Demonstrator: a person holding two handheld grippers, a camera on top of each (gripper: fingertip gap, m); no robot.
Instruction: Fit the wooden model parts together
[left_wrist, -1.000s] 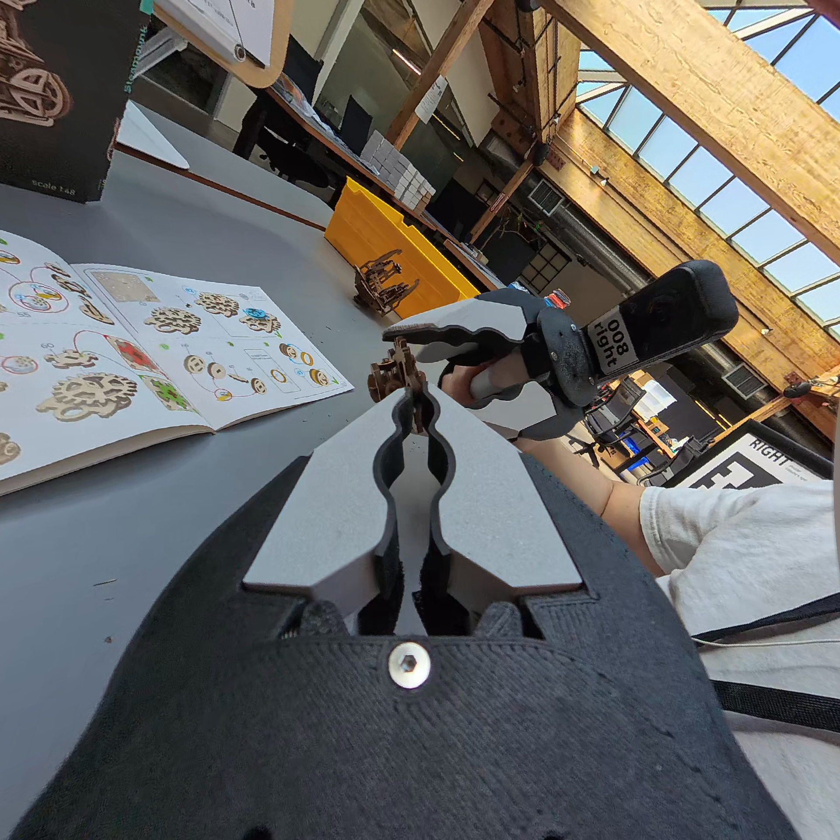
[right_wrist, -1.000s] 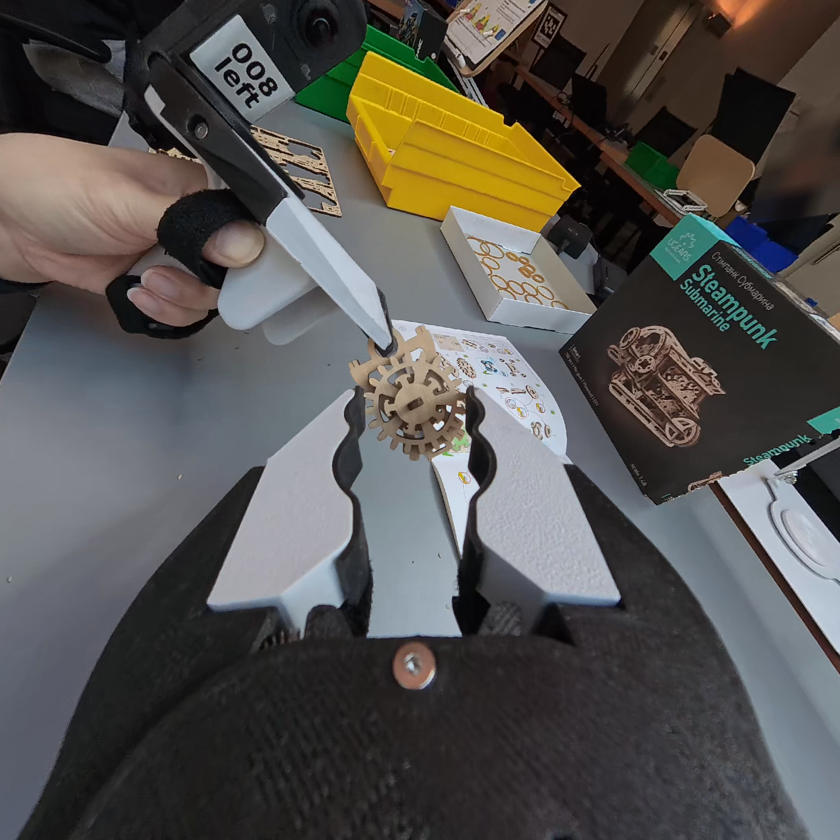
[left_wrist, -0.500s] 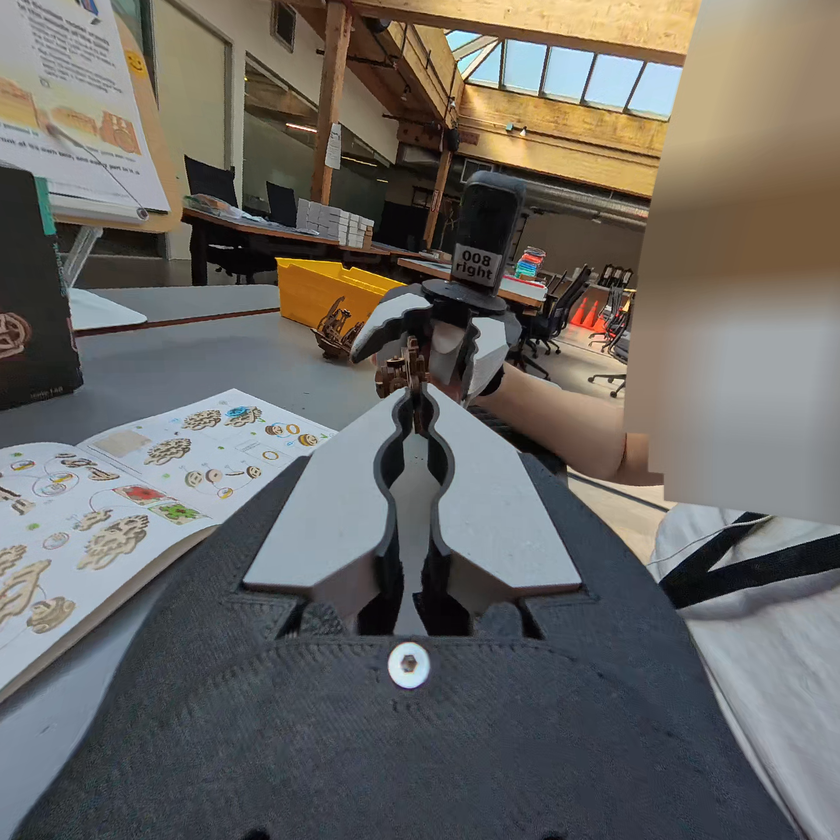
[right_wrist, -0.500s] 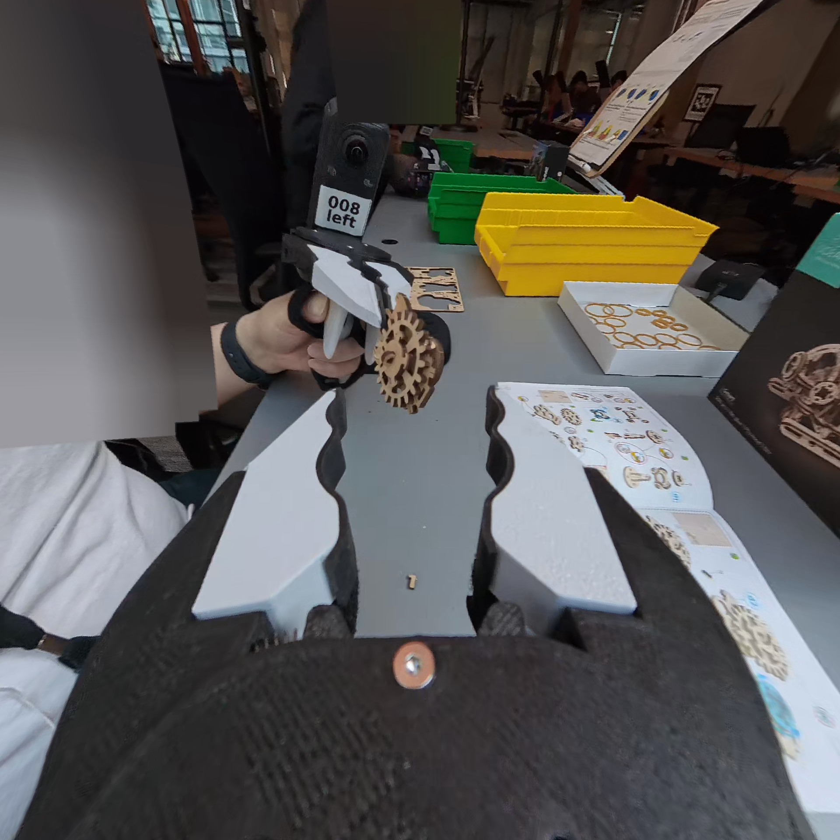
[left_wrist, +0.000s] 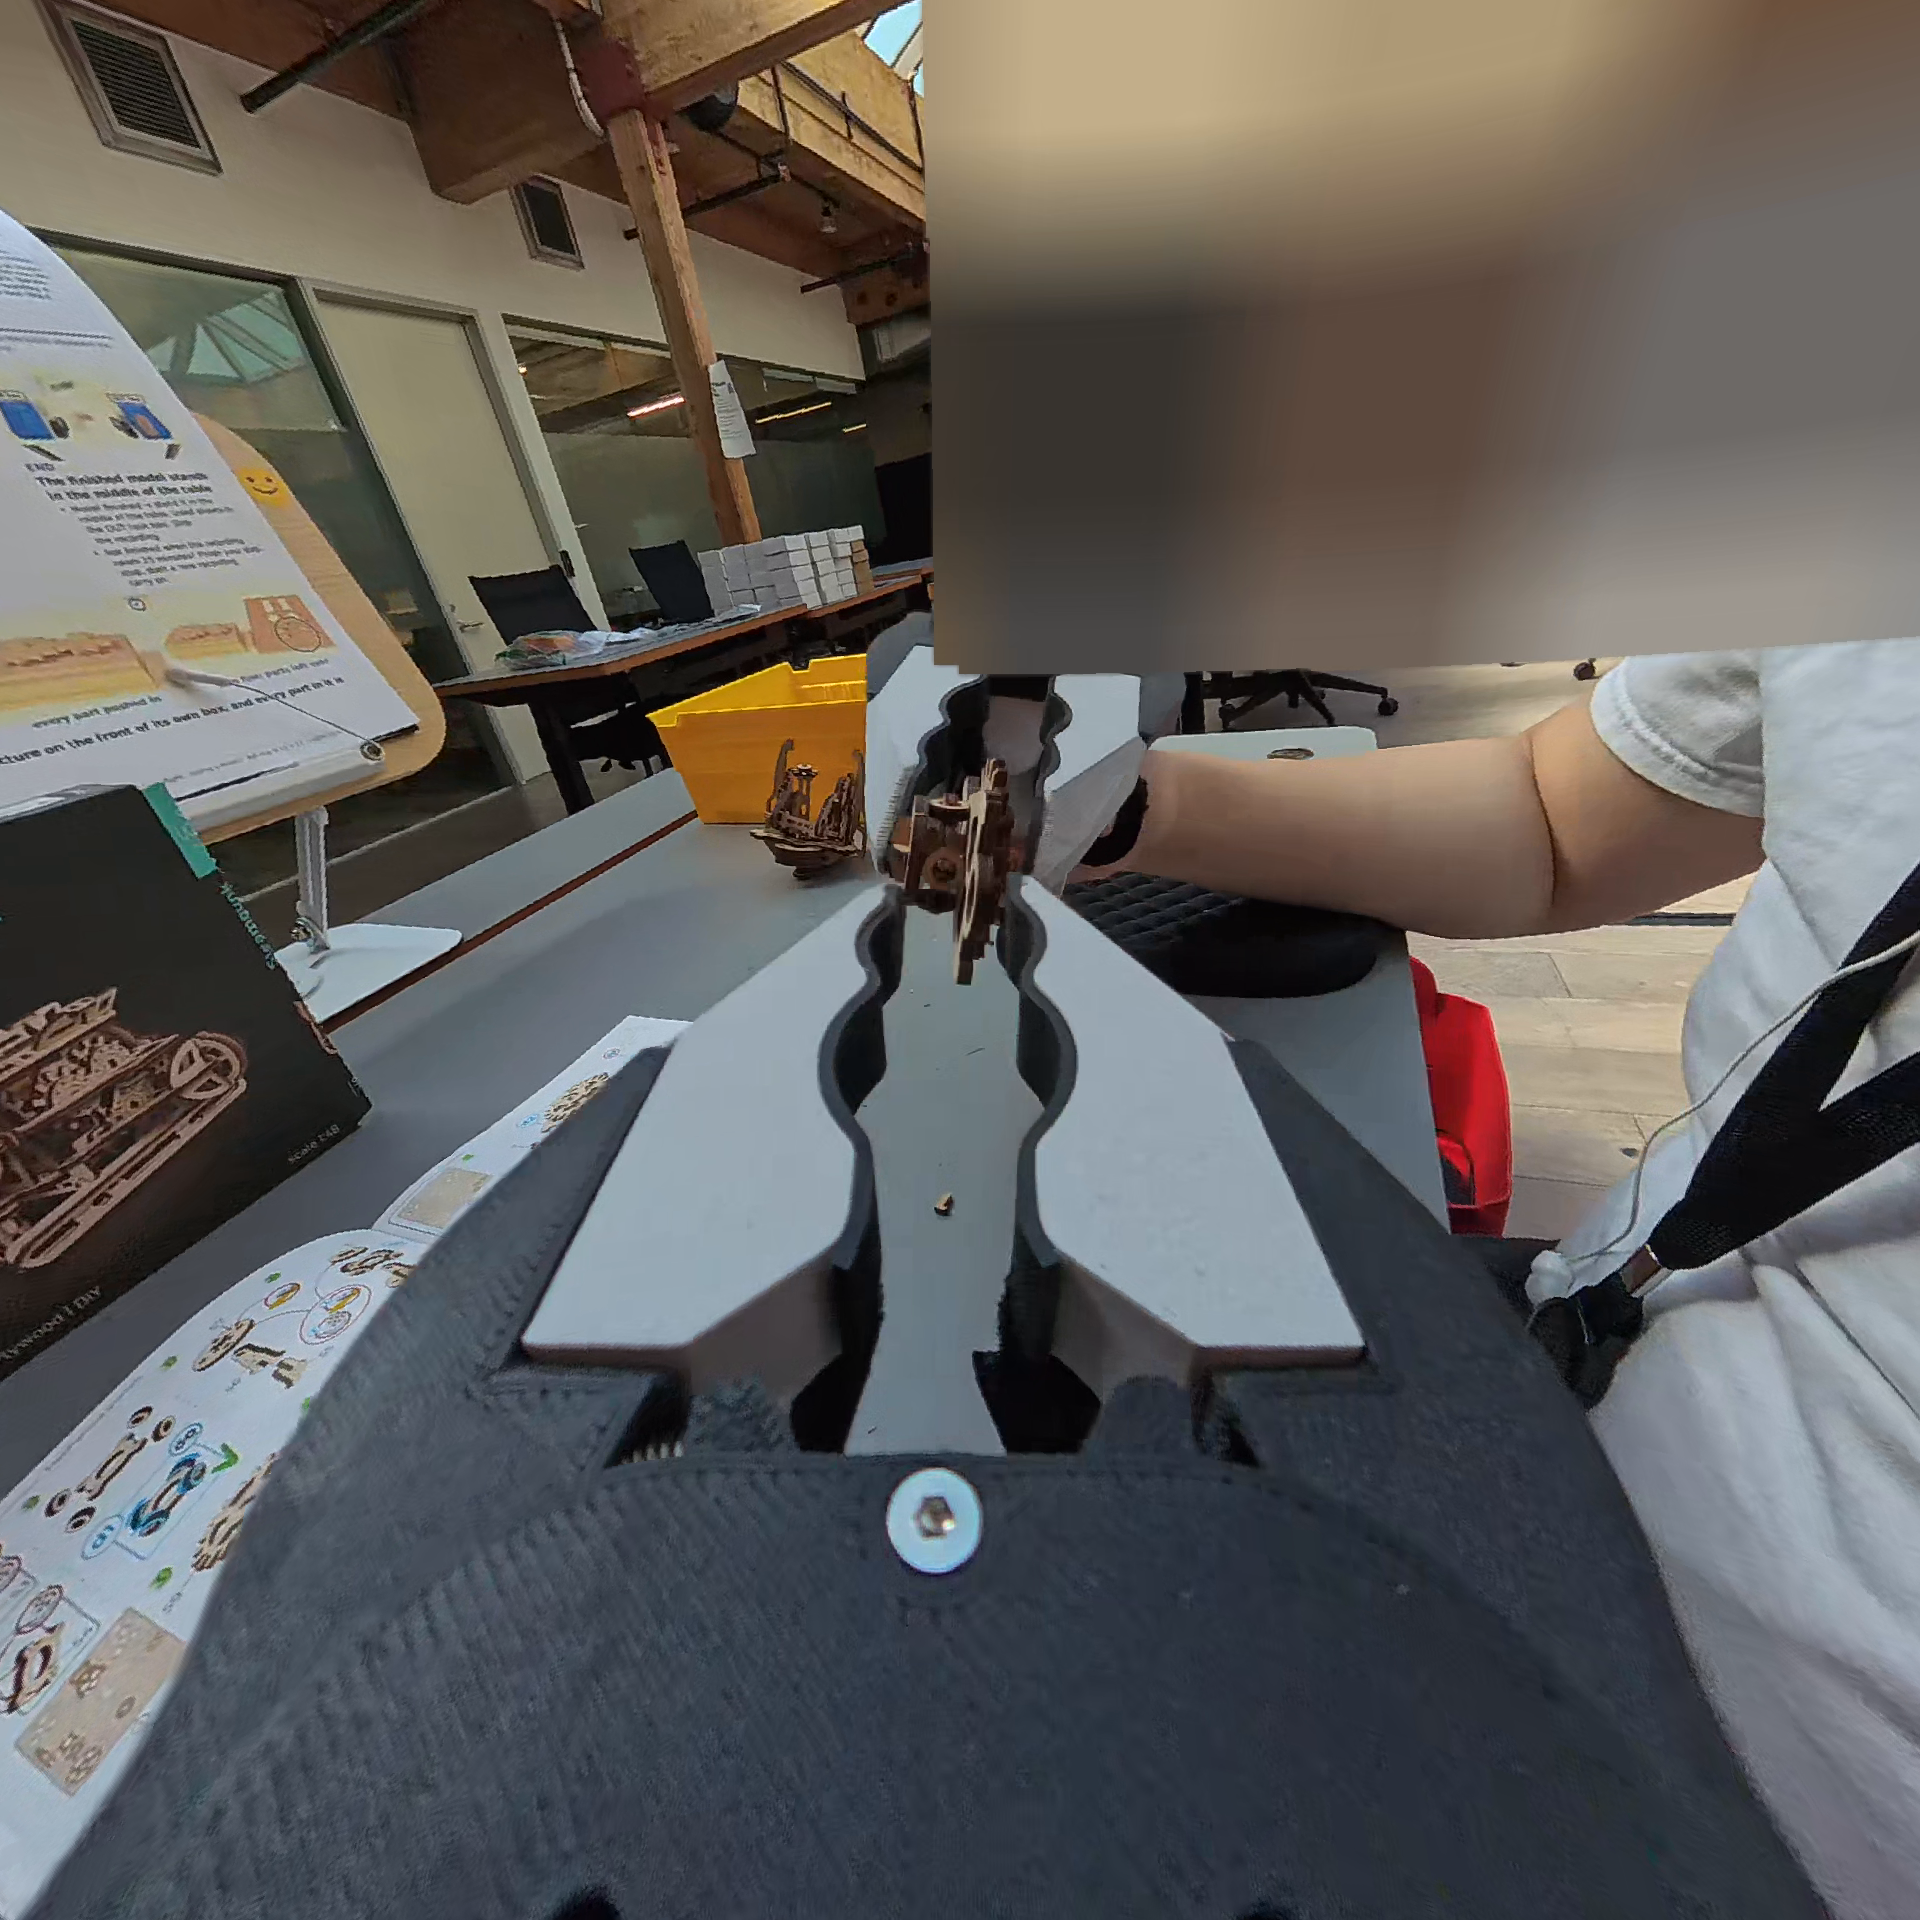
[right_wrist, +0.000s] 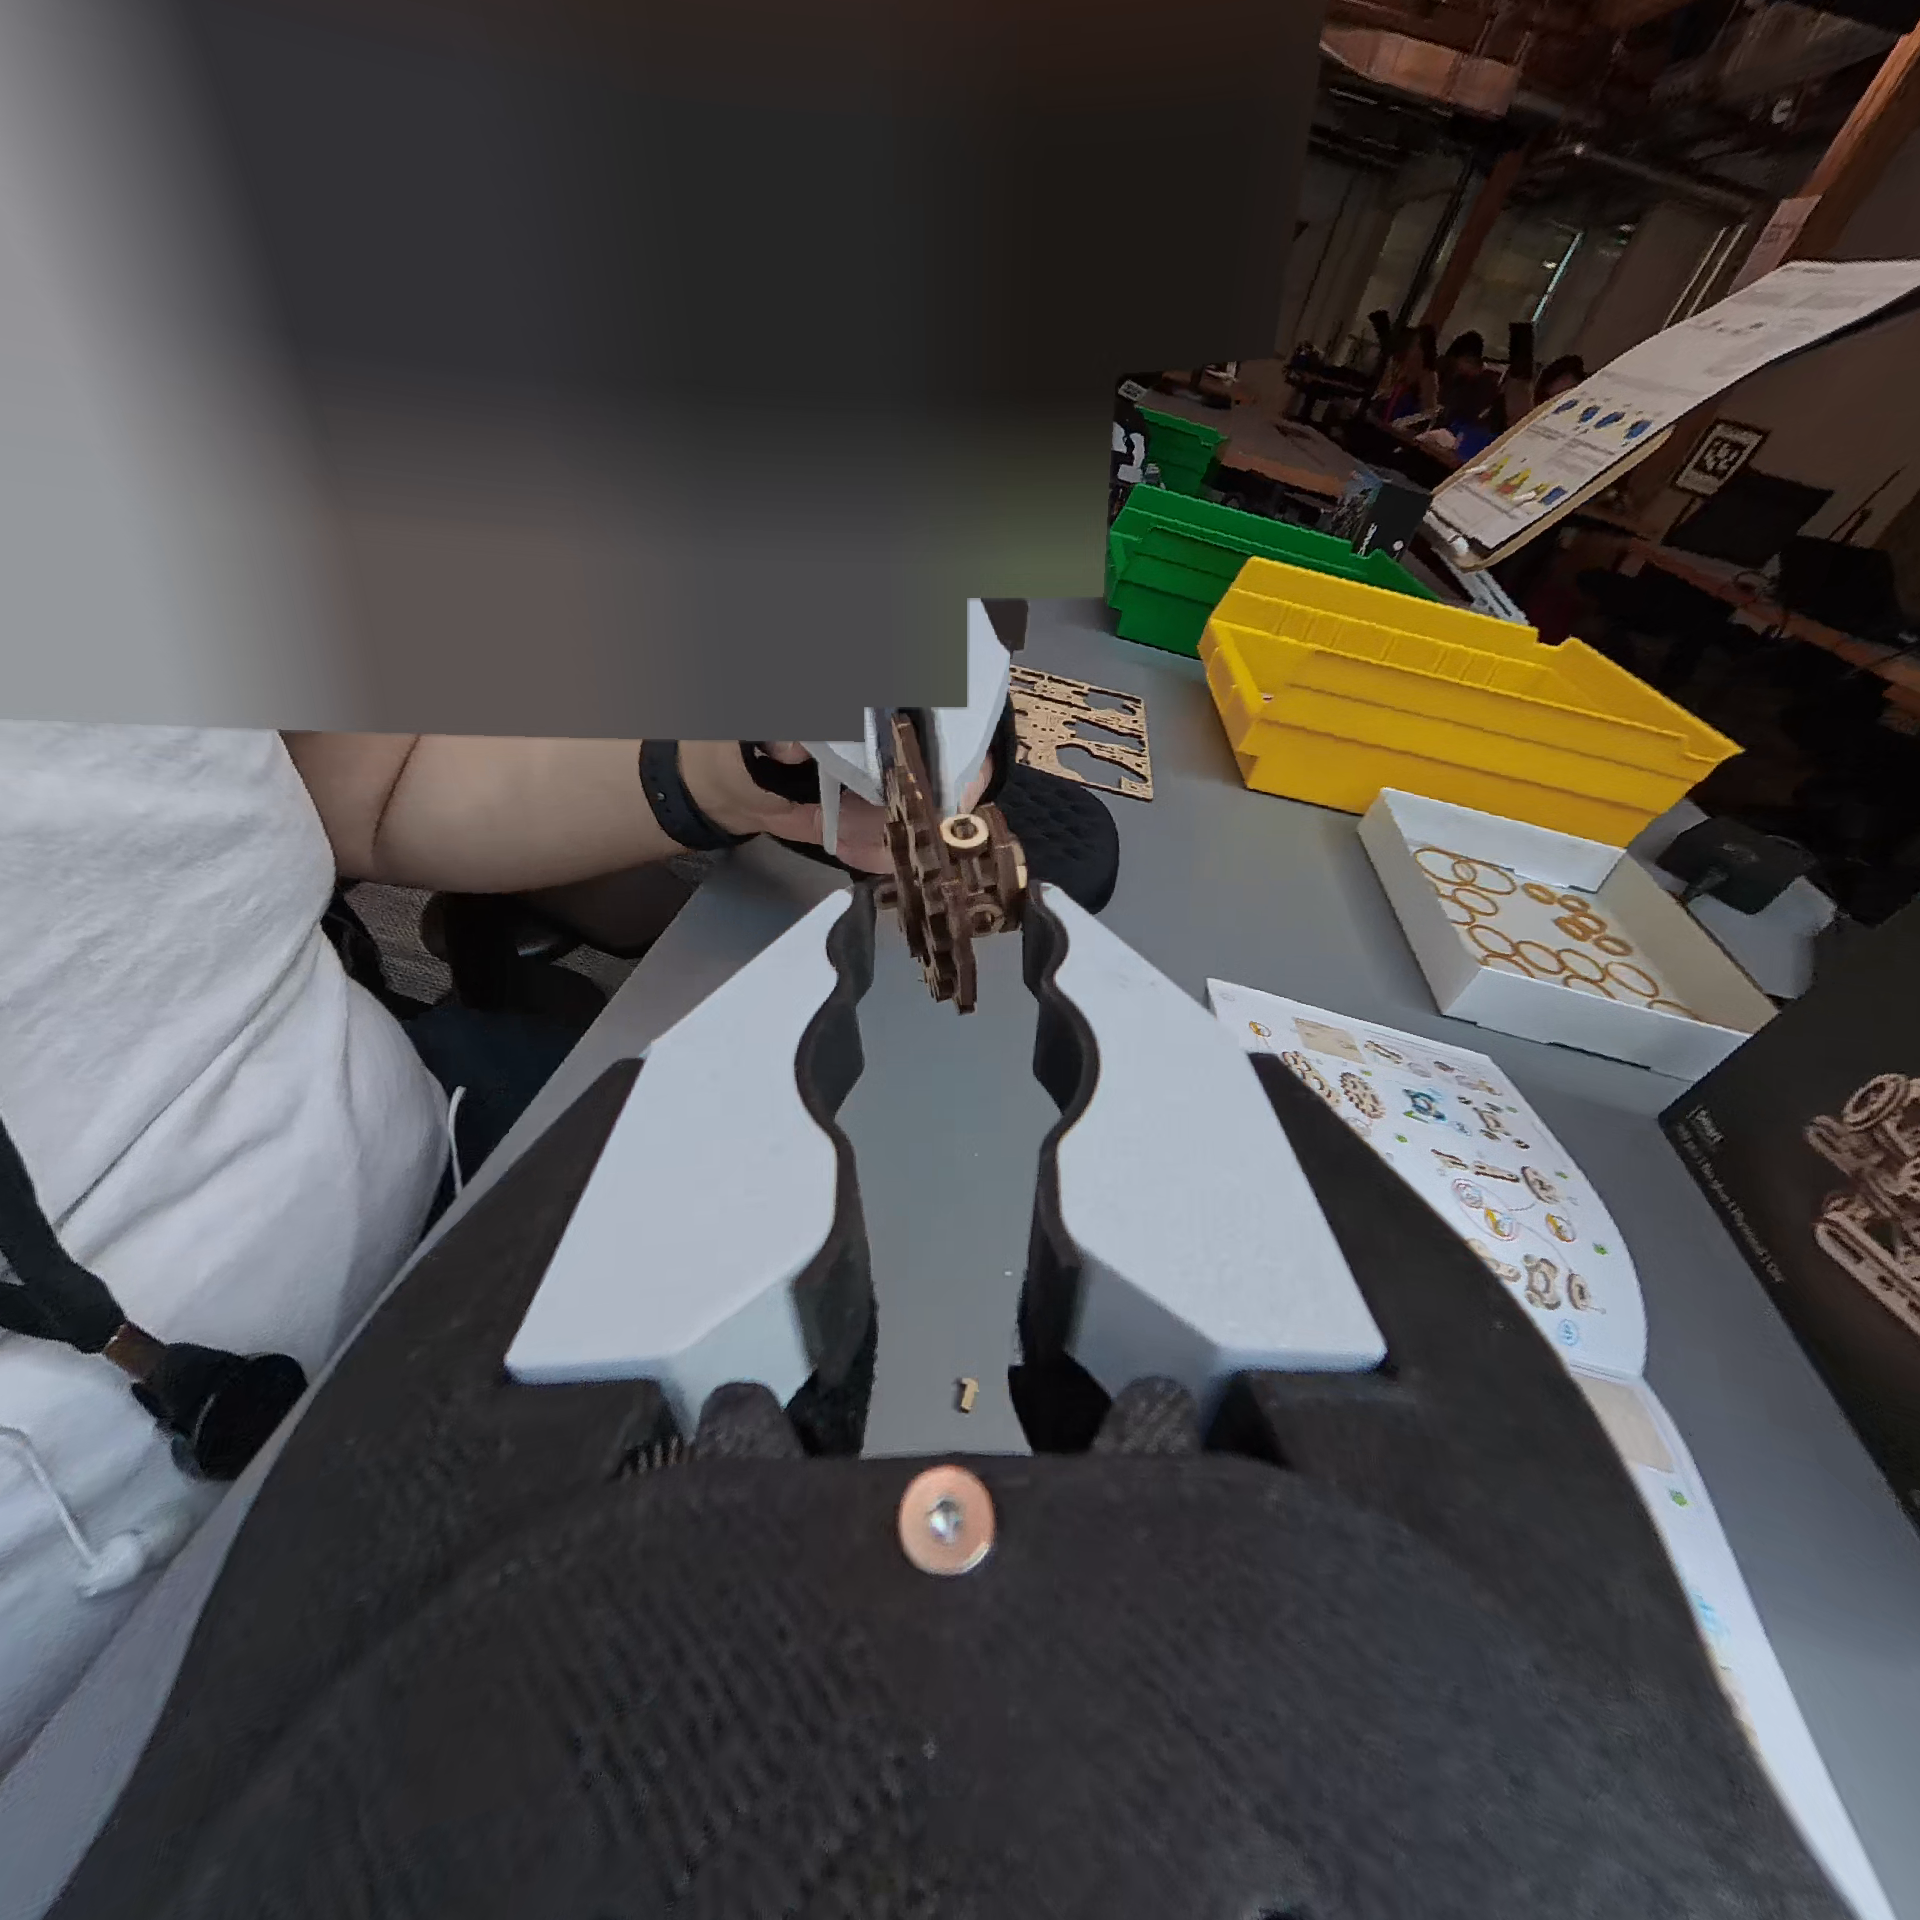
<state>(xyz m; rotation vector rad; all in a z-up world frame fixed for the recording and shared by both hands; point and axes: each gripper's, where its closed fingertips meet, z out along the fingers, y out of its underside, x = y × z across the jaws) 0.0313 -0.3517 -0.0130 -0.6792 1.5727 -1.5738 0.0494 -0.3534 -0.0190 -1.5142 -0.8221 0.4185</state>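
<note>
A small wooden gear assembly (left_wrist: 951, 857), a toothed disc with a hub on one side, is held in the air over the grey table (right_wrist: 1247, 883). In the right wrist view it (right_wrist: 956, 883) sits between the tips of my right gripper (right_wrist: 948, 914), whose pads press on its two sides. My left gripper (left_wrist: 954, 914) faces it from the other side. Its jaws stand a little apart around the disc's edge, with small gaps showing. A tiny wooden peg (right_wrist: 966, 1392) lies on the table below.
An open instruction booklet (right_wrist: 1455, 1174) and a black kit box (left_wrist: 125, 1039) lie beside me. A white tray of wooden rings (right_wrist: 1558, 935), yellow bins (right_wrist: 1455, 707), green bins (right_wrist: 1195, 551), a punched wooden sheet (right_wrist: 1081, 727) and a part-built model (left_wrist: 816, 821) stand farther off. My left and right fingertips are right by each other.
My right gripper has come back to the gear assembly and closed on it. My left gripper, earlier shut on the disc's edge, has widened its jaws.
</note>
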